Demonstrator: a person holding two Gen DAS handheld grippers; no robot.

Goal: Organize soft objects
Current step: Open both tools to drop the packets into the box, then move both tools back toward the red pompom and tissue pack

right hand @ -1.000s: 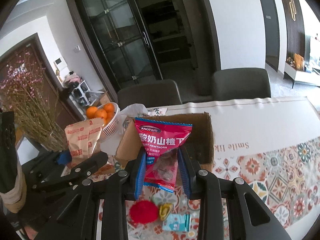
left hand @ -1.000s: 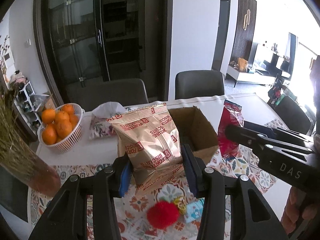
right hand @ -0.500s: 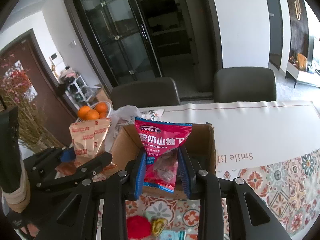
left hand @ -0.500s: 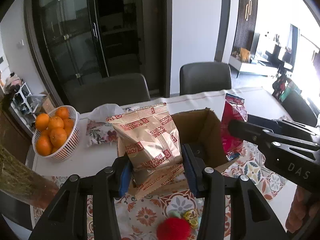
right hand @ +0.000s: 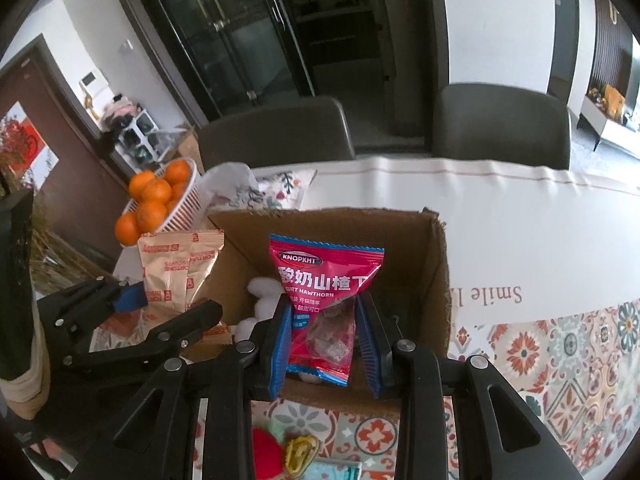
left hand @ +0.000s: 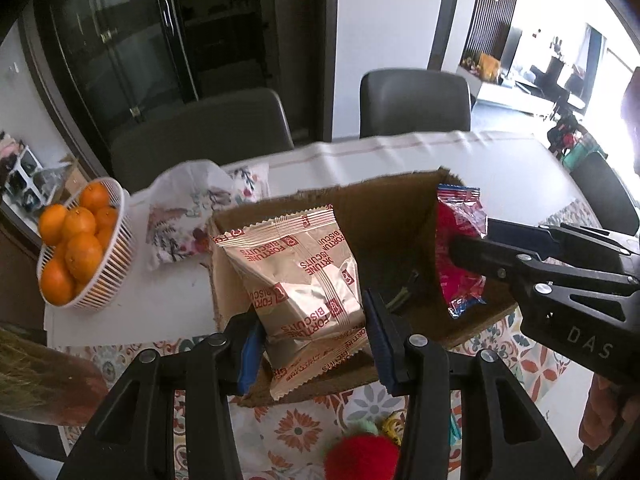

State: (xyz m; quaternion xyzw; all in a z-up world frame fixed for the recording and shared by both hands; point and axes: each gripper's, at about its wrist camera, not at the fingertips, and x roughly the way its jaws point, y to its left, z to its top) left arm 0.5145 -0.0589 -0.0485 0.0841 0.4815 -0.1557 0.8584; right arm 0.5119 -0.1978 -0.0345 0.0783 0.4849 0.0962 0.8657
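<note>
My left gripper (left hand: 312, 340) is shut on a gold biscuit bag (left hand: 298, 276) and holds it over the near left part of an open cardboard box (left hand: 384, 204). My right gripper (right hand: 324, 332) is shut on a red hawthorn snack bag (right hand: 326, 280) and holds it over the same box (right hand: 434, 280). The red bag also shows in the left wrist view (left hand: 456, 248), at the box's right wall. The gold bag shows in the right wrist view (right hand: 176, 268), left of the box. White fluffy balls (right hand: 262, 292) lie inside the box.
A white basket of oranges (left hand: 80, 248) stands at the left, with a floral cloth (left hand: 188, 212) beside it. A red pom-pom (left hand: 360, 456) and small items lie on the patterned tablecloth (right hand: 560, 352) in front of the box. Two grey chairs (left hand: 416, 104) stand behind the table.
Both grippers have moved forward with their bags, from in front of the box to over its opening. The pom-pom has slid toward the bottom of both views.
</note>
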